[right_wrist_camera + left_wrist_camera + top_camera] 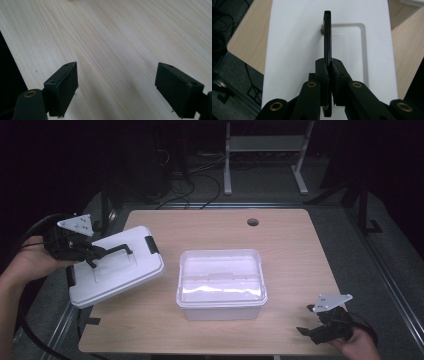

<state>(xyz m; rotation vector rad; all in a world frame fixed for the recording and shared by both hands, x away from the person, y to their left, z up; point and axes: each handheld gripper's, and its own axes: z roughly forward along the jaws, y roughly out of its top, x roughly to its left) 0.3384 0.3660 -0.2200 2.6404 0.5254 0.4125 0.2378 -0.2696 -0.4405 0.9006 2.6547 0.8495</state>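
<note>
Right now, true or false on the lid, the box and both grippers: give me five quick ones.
1. The left gripper is shut on the lid's black handle. True.
2. The white lid sits on the box. False: it is held tilted, left of the box.
3. The right gripper holds a latch. False: open, with nothing in it, above the table.
4. The clear box stands uncovered. True.
5. The box is at the table's left edge. False: near the middle.

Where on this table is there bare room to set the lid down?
Bare wood spans the far strip between the box and the hole, plus right of the box. The left is crowded: the lid, in the left hand-held gripper, overhangs it.
</note>
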